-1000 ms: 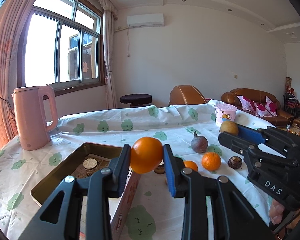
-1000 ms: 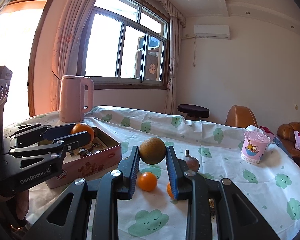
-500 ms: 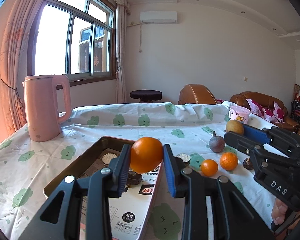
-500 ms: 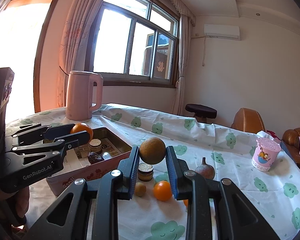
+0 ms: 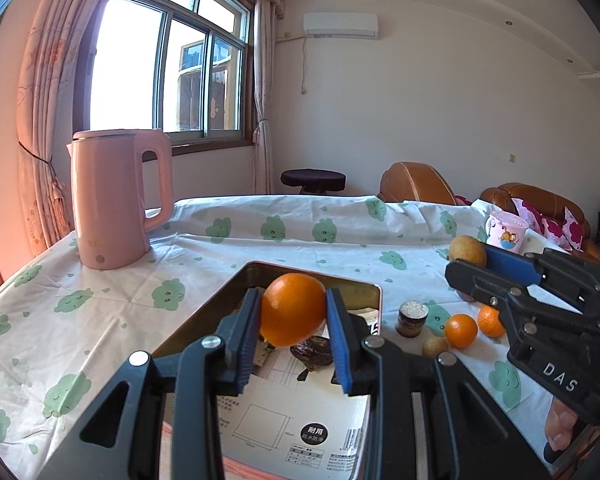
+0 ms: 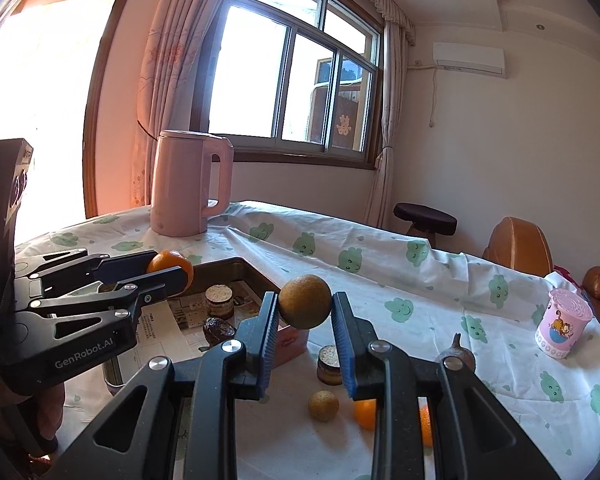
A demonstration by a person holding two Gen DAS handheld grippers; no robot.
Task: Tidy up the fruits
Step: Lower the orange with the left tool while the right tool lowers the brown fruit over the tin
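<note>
My left gripper (image 5: 293, 312) is shut on a bright orange (image 5: 292, 309) and holds it above the open tin box (image 5: 374, 294), which is lined with printed paper. My right gripper (image 6: 305, 307) is shut on a brownish-yellow round fruit (image 6: 305, 301), held in the air beside the box's pink side (image 6: 294, 340). In the left wrist view the right gripper (image 5: 470, 258) shows at the right with that fruit (image 5: 467, 251). In the right wrist view the left gripper (image 6: 172, 272) shows at the left with the orange (image 6: 168, 262). Two small oranges (image 5: 461, 330) and a small yellow fruit (image 6: 323, 405) lie on the cloth.
A pink kettle (image 5: 118, 196) stands at the table's far left. A pink cup (image 6: 563, 328) stands at the right. A small cork-topped jar (image 5: 411, 318) and a dark pointed fruit (image 6: 456, 352) sit on the cloud-print tablecloth (image 5: 100, 304). Another jar (image 6: 219, 301) and a dark fruit (image 6: 219, 330) lie inside the box.
Both grippers have moved left over the table, each still holding its fruit. The orange now hangs over the box's inside rather than its near corner; the kettle looks closer.
</note>
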